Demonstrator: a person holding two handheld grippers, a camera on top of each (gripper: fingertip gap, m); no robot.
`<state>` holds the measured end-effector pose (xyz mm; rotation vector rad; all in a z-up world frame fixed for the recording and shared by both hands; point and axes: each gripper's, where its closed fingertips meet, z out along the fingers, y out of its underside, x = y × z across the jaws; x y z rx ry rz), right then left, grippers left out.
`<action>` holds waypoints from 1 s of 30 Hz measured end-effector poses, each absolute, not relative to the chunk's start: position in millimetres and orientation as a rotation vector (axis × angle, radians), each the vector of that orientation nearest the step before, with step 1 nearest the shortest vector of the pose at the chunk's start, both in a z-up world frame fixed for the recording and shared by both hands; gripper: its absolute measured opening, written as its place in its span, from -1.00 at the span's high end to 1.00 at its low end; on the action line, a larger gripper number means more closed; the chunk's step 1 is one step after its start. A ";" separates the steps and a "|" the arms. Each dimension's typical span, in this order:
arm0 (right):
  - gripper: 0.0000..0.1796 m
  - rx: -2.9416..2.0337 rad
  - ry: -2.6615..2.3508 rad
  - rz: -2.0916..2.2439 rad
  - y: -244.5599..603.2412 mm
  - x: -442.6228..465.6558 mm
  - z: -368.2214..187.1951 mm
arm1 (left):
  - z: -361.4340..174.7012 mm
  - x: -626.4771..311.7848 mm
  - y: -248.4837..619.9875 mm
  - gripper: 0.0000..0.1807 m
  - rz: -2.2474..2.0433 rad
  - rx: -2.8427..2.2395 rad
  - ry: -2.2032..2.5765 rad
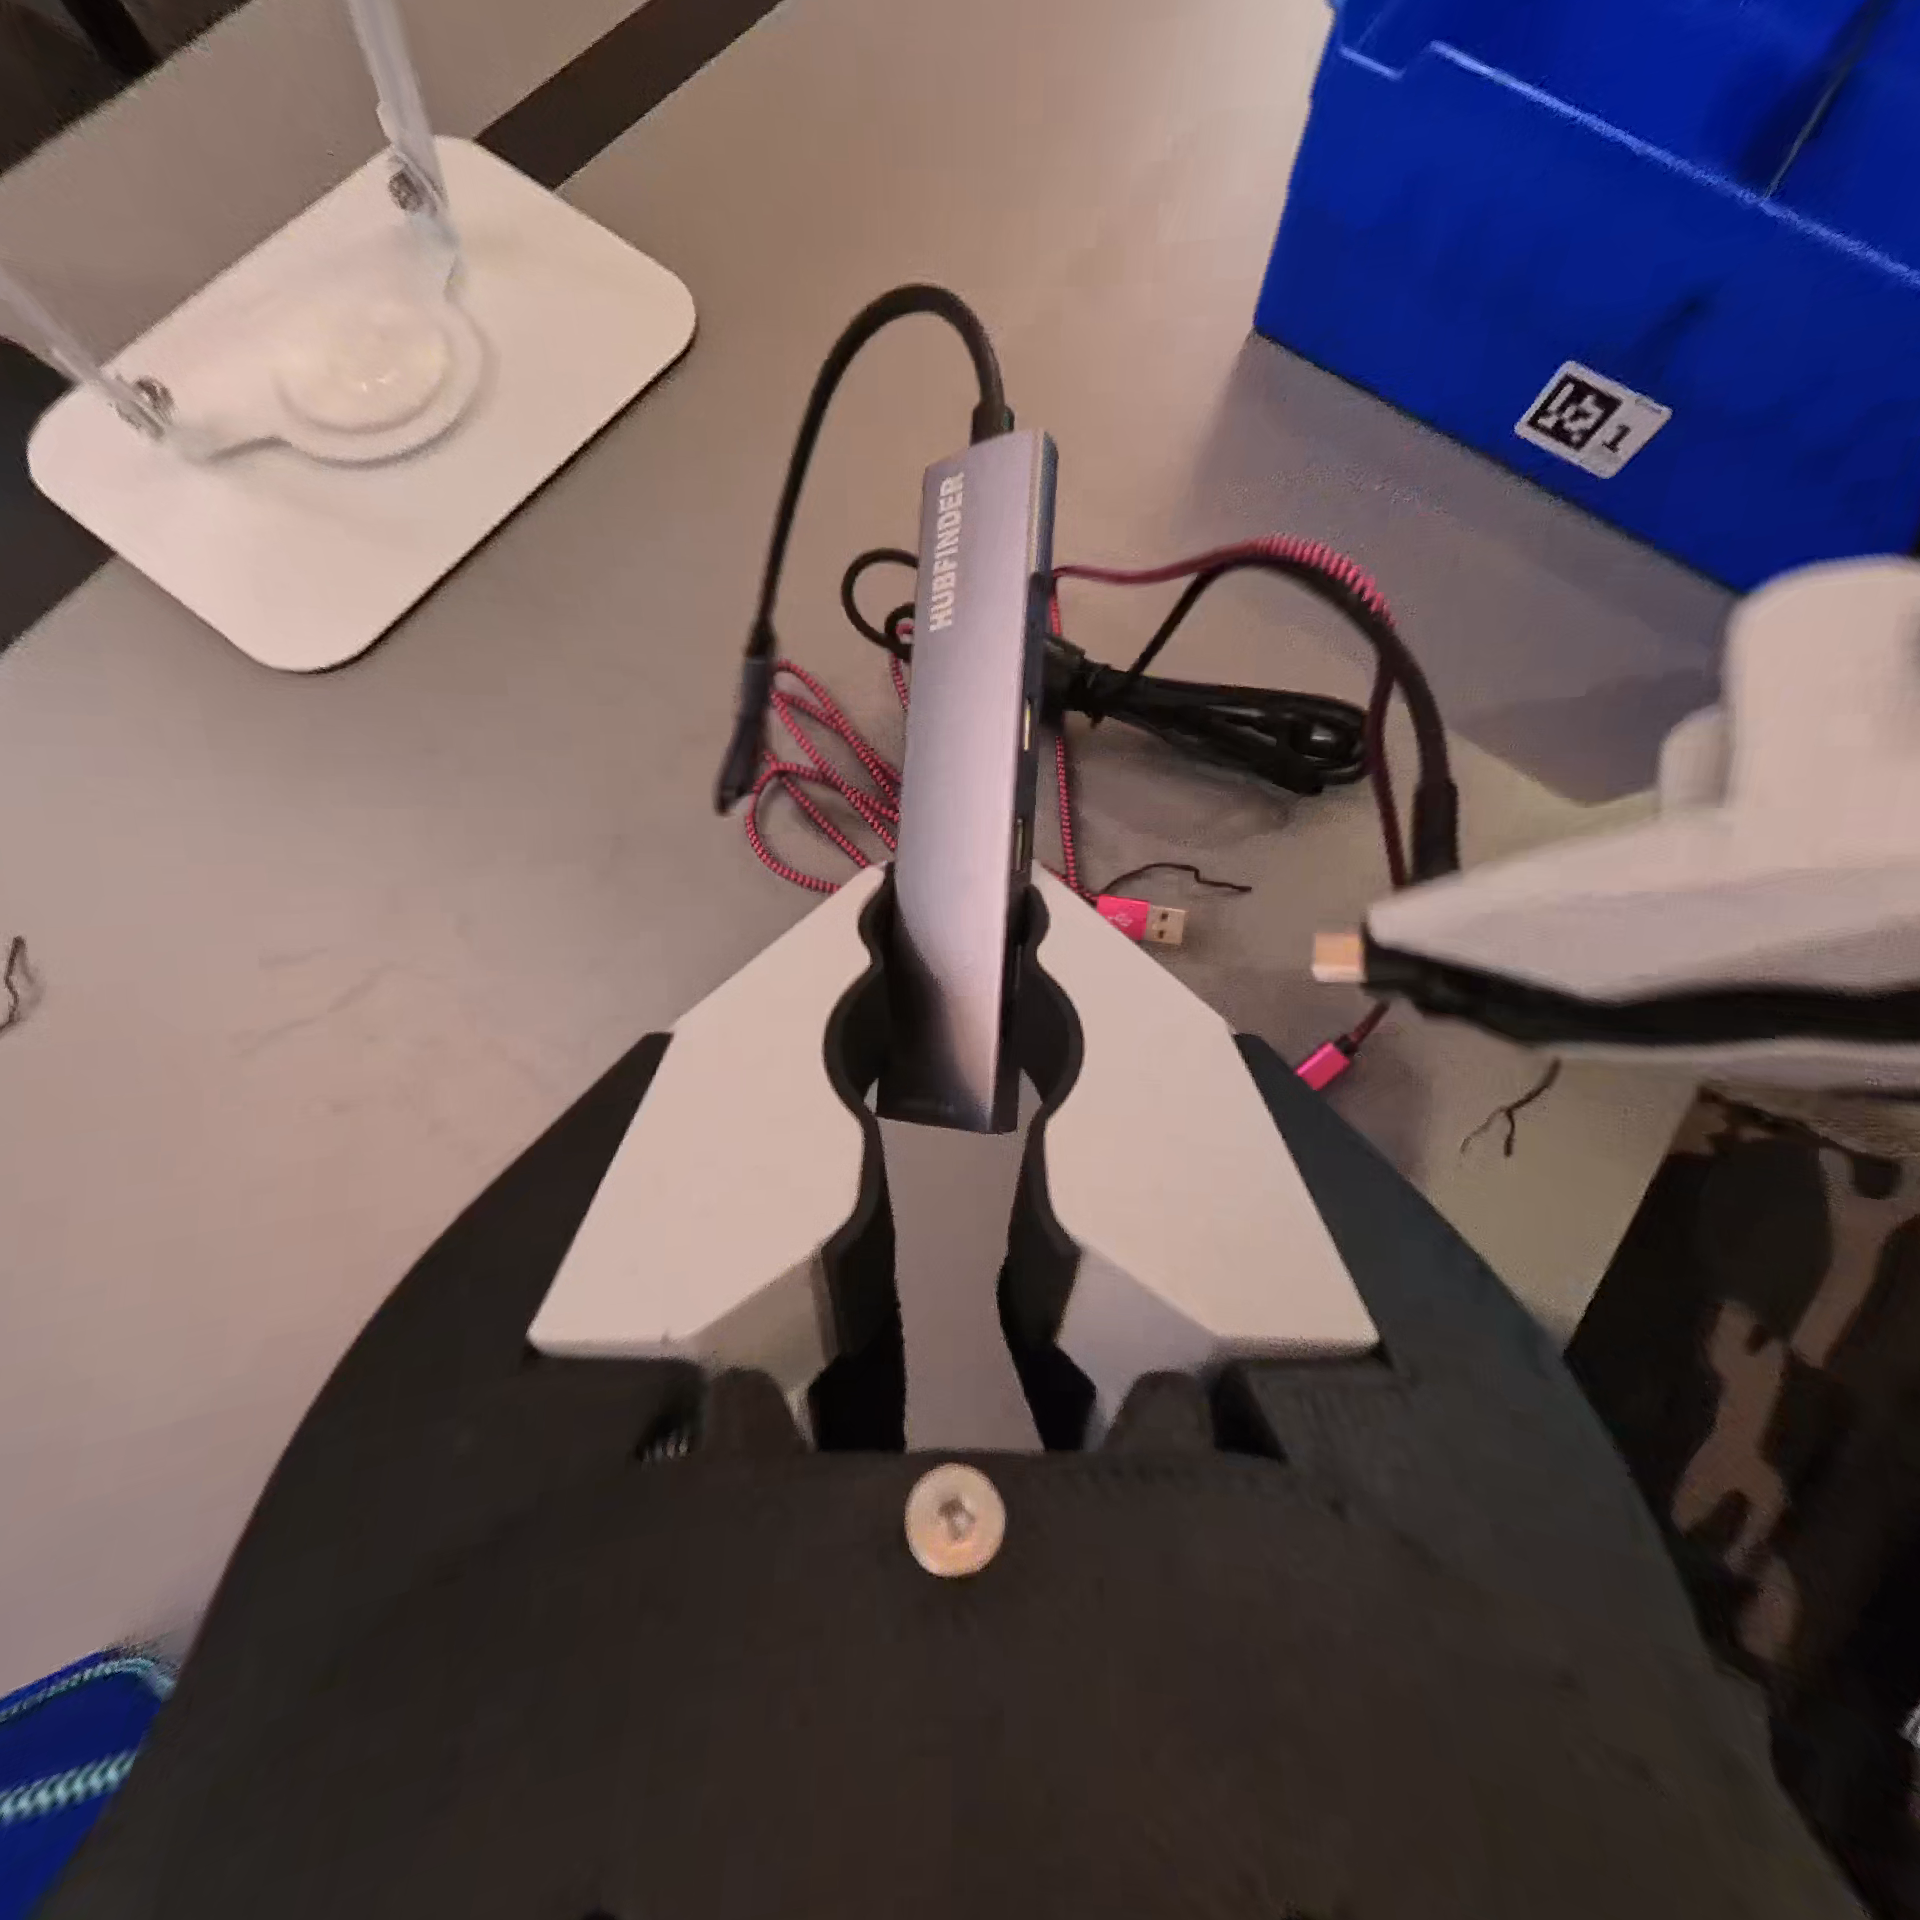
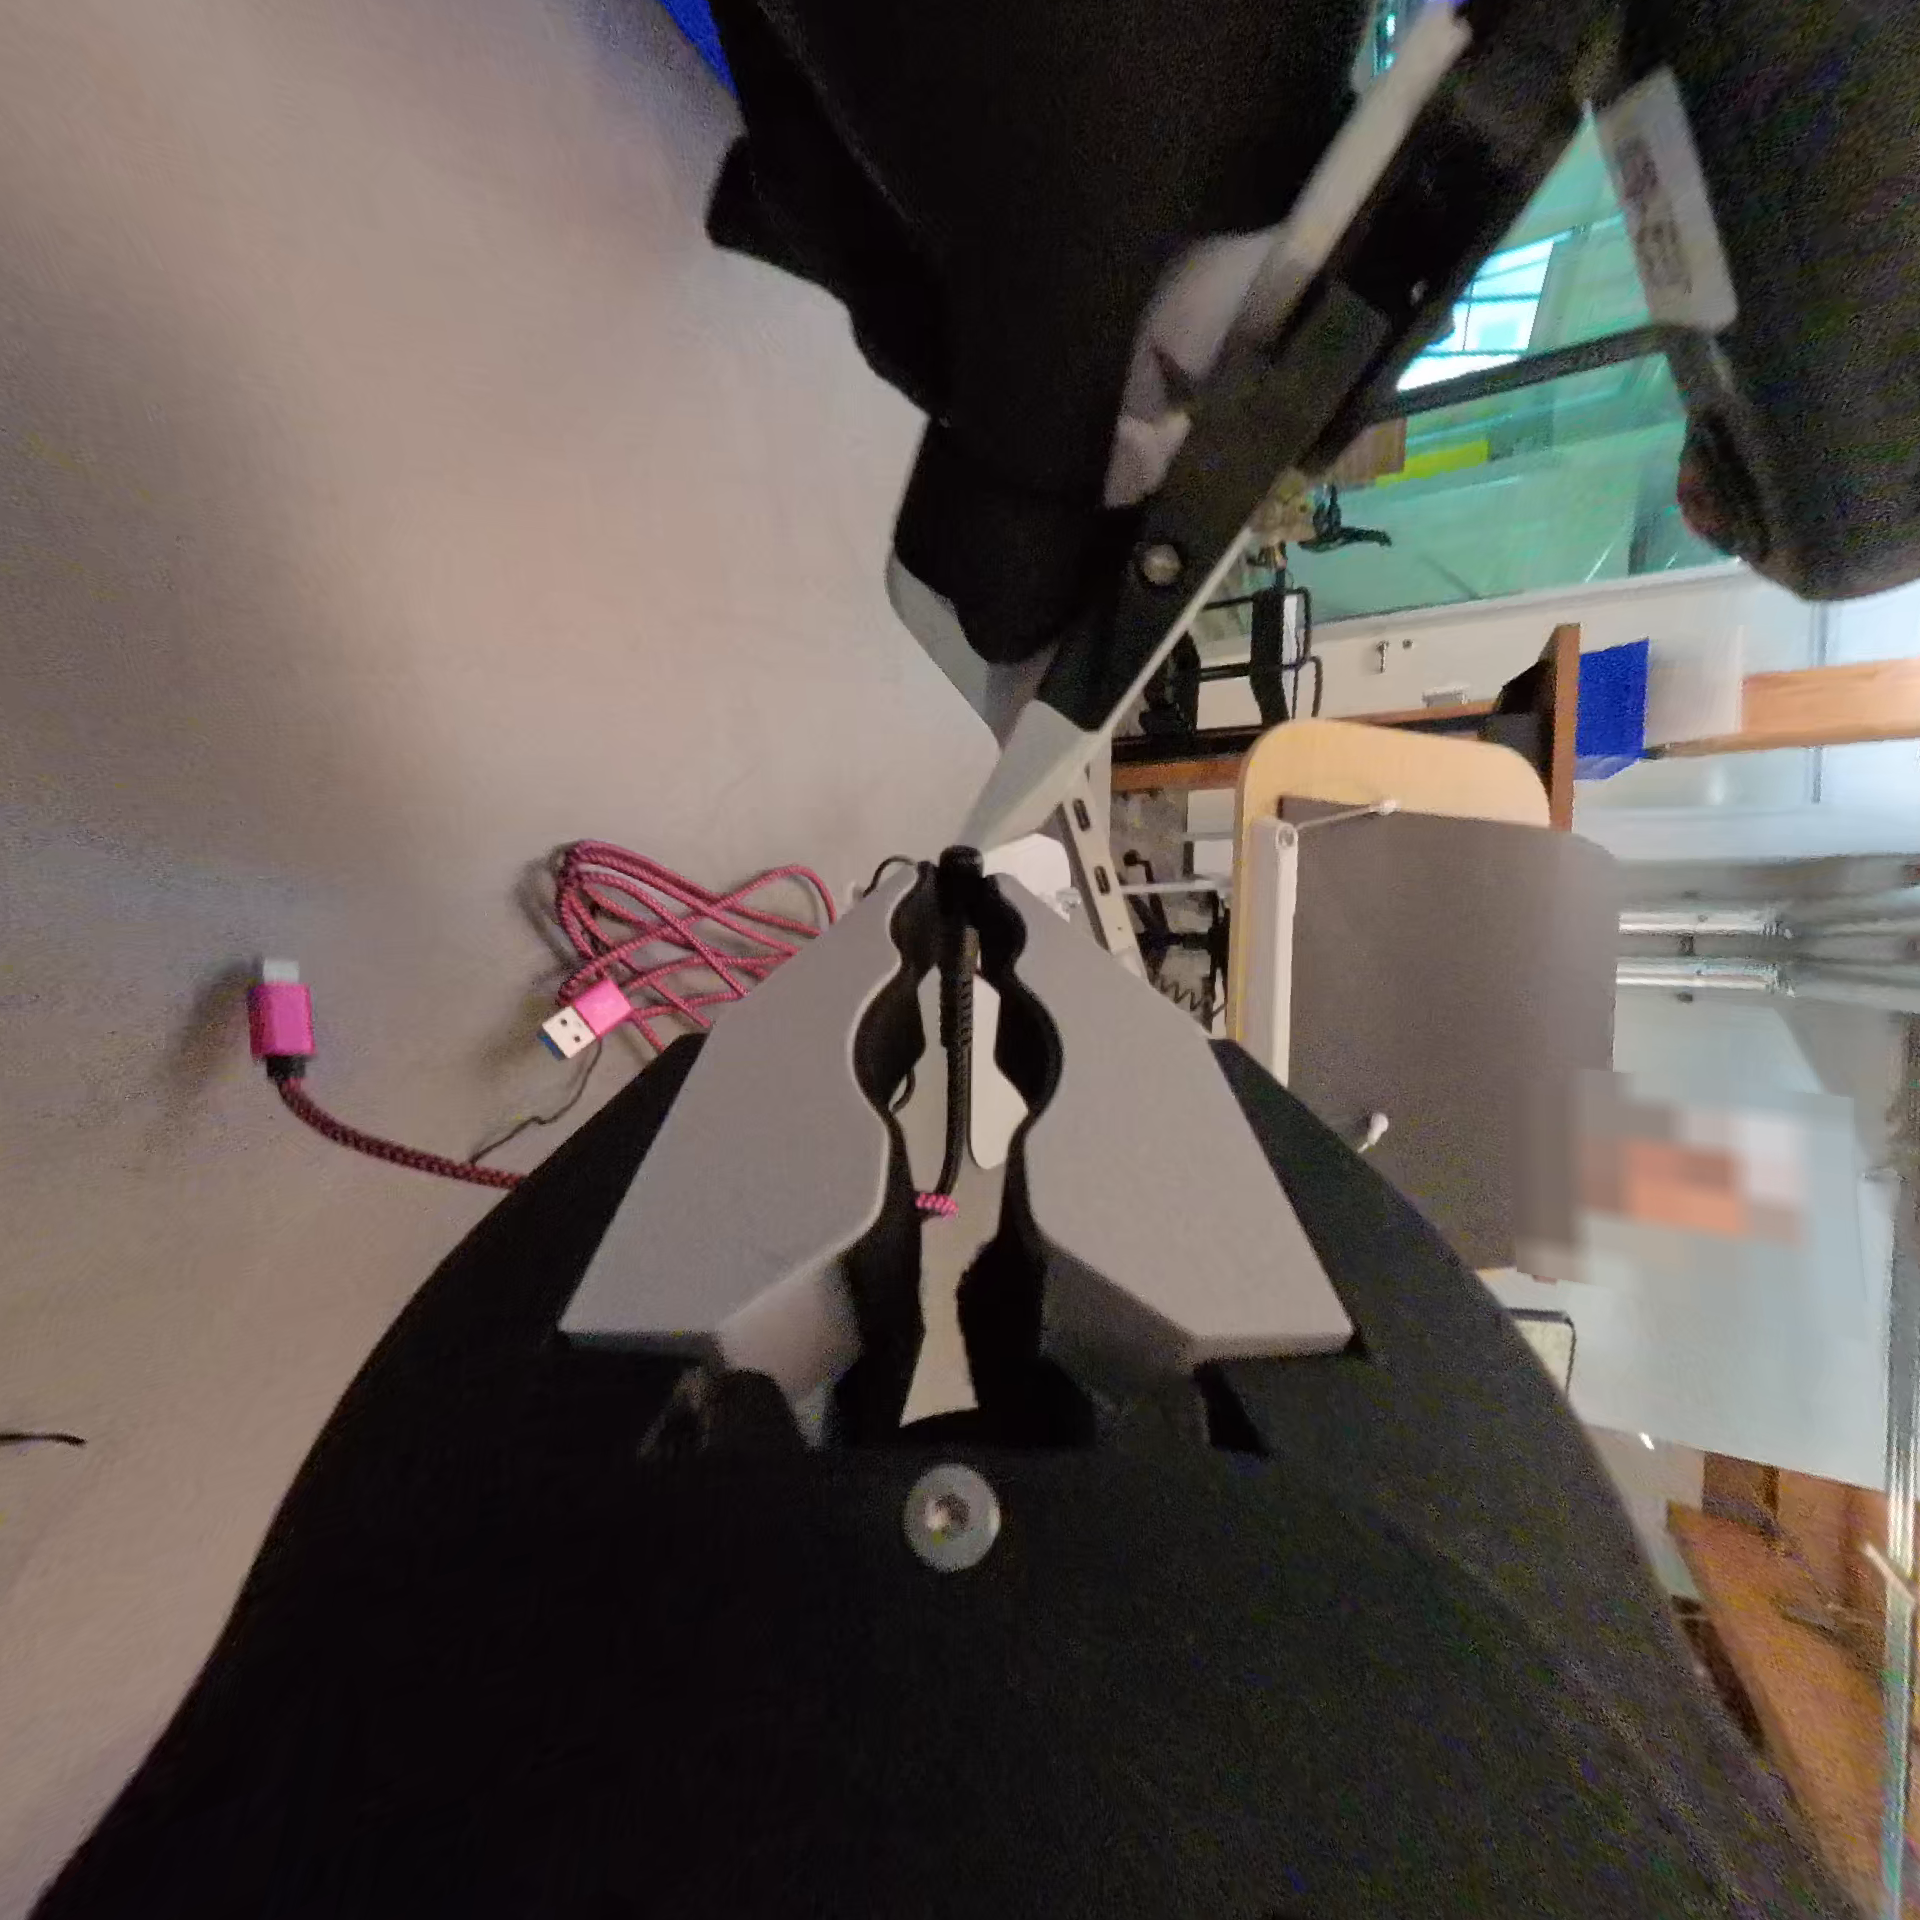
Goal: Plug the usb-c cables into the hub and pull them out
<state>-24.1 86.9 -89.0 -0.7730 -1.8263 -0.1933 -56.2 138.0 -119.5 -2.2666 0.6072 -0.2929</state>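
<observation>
I have the left tool [image 1: 956, 997] pinching the hub [image 1: 971, 727] by its near end, so the grey bar stands on edge above the counter [image 1: 364, 935] and points away from me. The hub's own black lead [image 1: 831, 468] arcs out of its far end and hangs down to the left, its plug dangling above the counter. Ports run along the hub's right edge, facing the right tool [image 1: 1382, 961], which enters from the right in the left wrist view. That tool is pinching a black plug [image 1: 1335, 956] whose metal tip sticks out toward the hub; tip and hub are apart, with a clear gap between them. From the right wrist view I see the same plug [image 2: 954, 997] clamped between the right tool's [image 2: 951, 904] fingers, its red-and-black braid showing just behind the grip, and the hub [image 2: 1091, 831] just beyond the tips, though blur keeps me from judging how the tip lines up with a port. On the counter under the hub lies a heap of pink braided cable [image 1: 831, 790] and a bundled black cable [image 1: 1205, 717]. A pink USB-A plug [image 1: 1143, 922] lies just right of the left tool, and another pink plug [image 1: 1325, 1060] lies under the right tool. A white lamp base [image 1: 343, 499] sits far left and a blue bin [image 1: 1558, 312] far right.
</observation>
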 end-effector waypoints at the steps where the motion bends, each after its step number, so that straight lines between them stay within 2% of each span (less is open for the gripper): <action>1: 0.94 -0.783 -1.823 -0.189 93.3 -20.7 -86.6 | -122.1 -55.5 138.2 0.82 -0.266 -2.276 0.617; 4: 0.94 -0.865 -1.798 -0.174 114.5 -7.7 -84.4 | -122.9 -70.0 137.6 0.82 -0.200 -2.268 0.579; 12: 0.90 -1.207 -1.923 -0.162 158.4 24.3 -168.6 | -119.9 -99.7 122.9 0.81 -0.158 -2.278 0.491; 13: 0.85 -1.253 -1.927 -0.133 158.1 24.8 -174.0 | -121.6 -103.9 120.7 0.81 -0.136 -2.290 0.492; 16: 0.43 -1.435 -1.872 -0.048 164.8 30.7 -177.4 | -140.0 -114.4 110.8 0.81 -0.048 -2.366 0.526; 20: 0.28 -1.571 -1.797 0.155 159.0 35.9 -165.3 | -173.1 -122.9 99.3 0.81 0.068 -2.464 0.568; 24: 0.27 -1.638 -1.698 0.278 155.7 45.6 -149.4 | -200.1 -130.6 95.0 0.80 0.243 -2.496 0.645; 30: 0.30 -1.722 -1.625 0.570 124.3 42.7 -139.1 | -240.3 -131.6 84.2 0.77 0.227 -2.596 0.643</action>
